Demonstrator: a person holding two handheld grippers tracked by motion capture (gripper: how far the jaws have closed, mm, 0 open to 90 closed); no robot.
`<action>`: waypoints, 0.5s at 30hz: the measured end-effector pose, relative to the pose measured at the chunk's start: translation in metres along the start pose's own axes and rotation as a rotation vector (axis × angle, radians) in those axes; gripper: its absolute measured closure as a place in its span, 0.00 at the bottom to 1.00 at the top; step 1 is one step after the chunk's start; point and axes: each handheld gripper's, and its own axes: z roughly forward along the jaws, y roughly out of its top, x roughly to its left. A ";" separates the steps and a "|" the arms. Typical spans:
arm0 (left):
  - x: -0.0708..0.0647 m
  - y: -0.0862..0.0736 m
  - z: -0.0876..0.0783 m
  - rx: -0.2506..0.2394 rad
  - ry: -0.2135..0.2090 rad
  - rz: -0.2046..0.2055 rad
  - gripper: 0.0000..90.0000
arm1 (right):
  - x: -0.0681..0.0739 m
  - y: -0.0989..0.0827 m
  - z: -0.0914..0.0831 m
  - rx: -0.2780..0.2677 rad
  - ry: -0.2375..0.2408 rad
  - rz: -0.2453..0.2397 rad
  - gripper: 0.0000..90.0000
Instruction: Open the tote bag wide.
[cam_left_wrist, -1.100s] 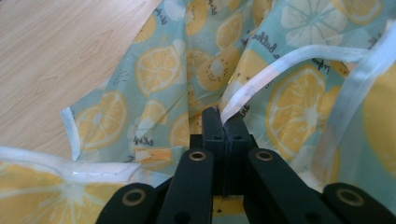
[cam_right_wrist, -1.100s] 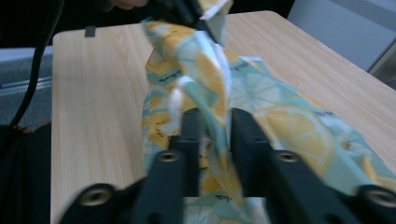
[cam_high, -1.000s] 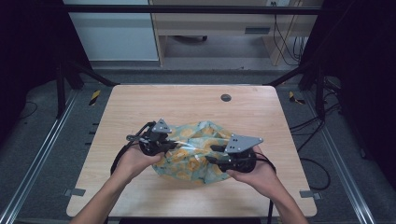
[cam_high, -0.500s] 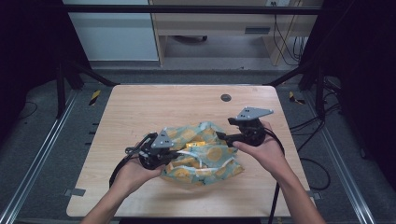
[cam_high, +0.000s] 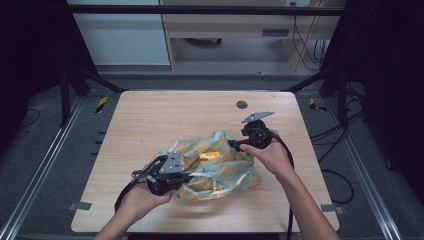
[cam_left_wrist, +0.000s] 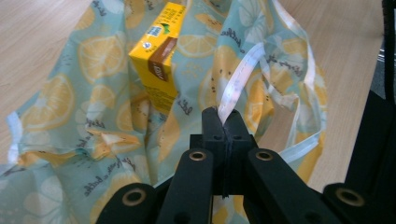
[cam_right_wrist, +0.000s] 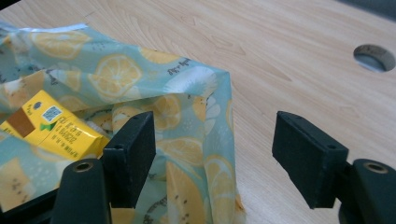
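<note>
The lemon-print bag (cam_high: 215, 165) lies mid-table (cam_high: 150, 120) with a yellow carton (cam_left_wrist: 159, 56) inside. The left tool (cam_left_wrist: 225, 122) pinches the bag's white strap (cam_left_wrist: 240, 77); the right tool (cam_right_wrist: 215, 154) has just opened, jaws astride the bag's far corner.

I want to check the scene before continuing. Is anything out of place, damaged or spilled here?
Nothing spilled or damaged. The lemon-print bag lies crumpled, with a yellow carton inside. The left gripper is shut on a white bag strap; the right gripper is open at the bag's edge.
</note>
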 end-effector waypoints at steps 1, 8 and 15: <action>-0.002 -0.002 0.000 -0.004 -0.006 -0.001 1.00 | 0.000 -0.001 0.004 0.010 0.008 0.021 0.34; -0.011 -0.009 -0.001 -0.020 -0.019 -0.004 1.00 | 0.005 -0.006 0.006 0.062 0.032 0.017 0.51; -0.019 -0.020 0.001 -0.014 -0.038 -0.001 1.00 | 0.005 -0.012 0.002 0.071 0.054 0.015 0.58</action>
